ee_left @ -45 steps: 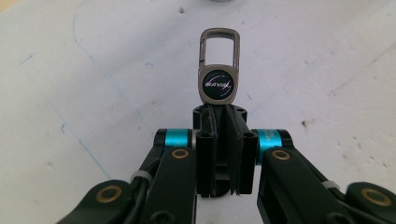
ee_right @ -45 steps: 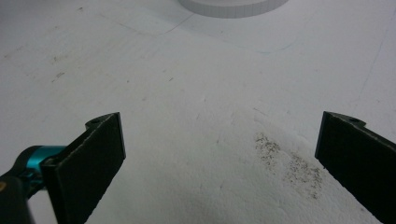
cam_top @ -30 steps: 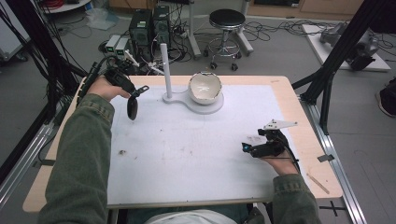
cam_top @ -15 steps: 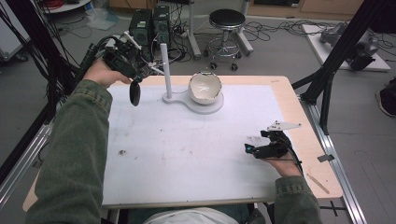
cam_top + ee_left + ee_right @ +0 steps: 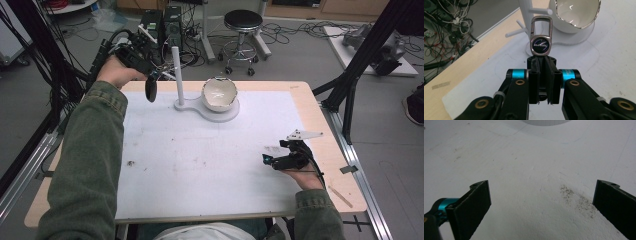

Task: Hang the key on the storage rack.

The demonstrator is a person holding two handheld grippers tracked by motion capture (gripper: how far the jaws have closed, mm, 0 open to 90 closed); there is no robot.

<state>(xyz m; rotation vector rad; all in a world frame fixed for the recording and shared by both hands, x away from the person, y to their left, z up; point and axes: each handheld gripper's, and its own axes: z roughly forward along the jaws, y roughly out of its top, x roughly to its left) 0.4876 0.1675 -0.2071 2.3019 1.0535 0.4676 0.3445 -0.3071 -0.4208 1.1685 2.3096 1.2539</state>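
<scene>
Key fob (image 5: 540,42) pinched in left gripper (image 5: 150,75), headed for the peg stand (image 5: 176,75)

Left side first: jaws clamped shut on the black strap end of the fob, metal loop and round badge sticking out past the tips, held up in the air just left of the stand post and short of its pegs (image 5: 539,10). Looks light and stiff, metal frame probably slick, so gripping the flat strap tail beats squeezing the shiny loop; also keeps the loop free to drop over a peg. Might swing a bit if moved fast, so slow and level seems smart. Middle: white bowl (image 5: 219,93) with a chipped-looking rim sitting on the stand's base, probably fragile, best not bumped. Right side: right gripper (image 5: 280,161) resting on the mat (image 5: 200,165), jaws wide apart, nothing between them.
</scene>
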